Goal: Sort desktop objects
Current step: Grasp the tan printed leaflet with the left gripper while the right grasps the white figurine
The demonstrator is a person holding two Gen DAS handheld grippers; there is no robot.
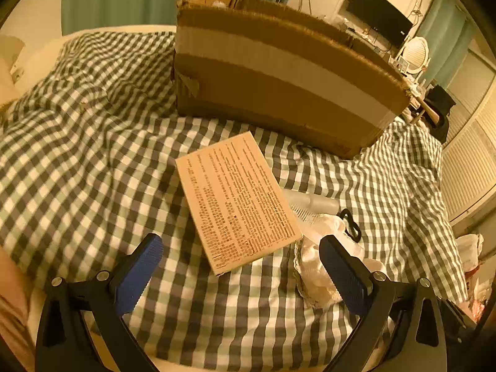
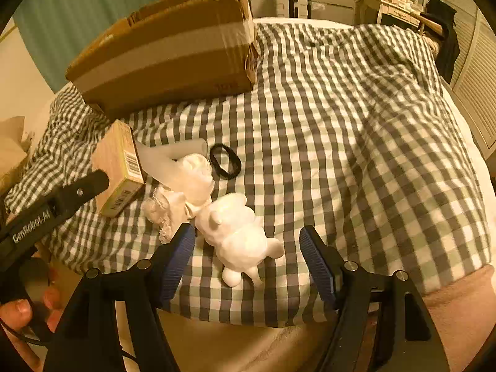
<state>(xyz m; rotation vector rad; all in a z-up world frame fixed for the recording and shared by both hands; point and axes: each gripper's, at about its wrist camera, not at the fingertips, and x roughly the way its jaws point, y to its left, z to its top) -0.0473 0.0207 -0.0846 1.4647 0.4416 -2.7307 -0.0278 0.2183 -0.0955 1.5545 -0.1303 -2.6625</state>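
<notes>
While tilted downward, both gripper (image 1: 241, 255) sets agape.

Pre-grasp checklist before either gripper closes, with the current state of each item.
1. Left gripper open, nothing between pads: ok.
2. Flat printed box ahead of the left gripper and unobstructed on top: ok; one edge rests over the white cloth.
3. Right gripper open: ok.
4. White plush toy between the right fingers: ok, lying on the checked bedspread, not yet touched.
5. Plush free of neighbours: not ok, its head touches the white cloth.
6. Cardboard carton open on top to receive items: ok; contents cannot tell.
</notes>
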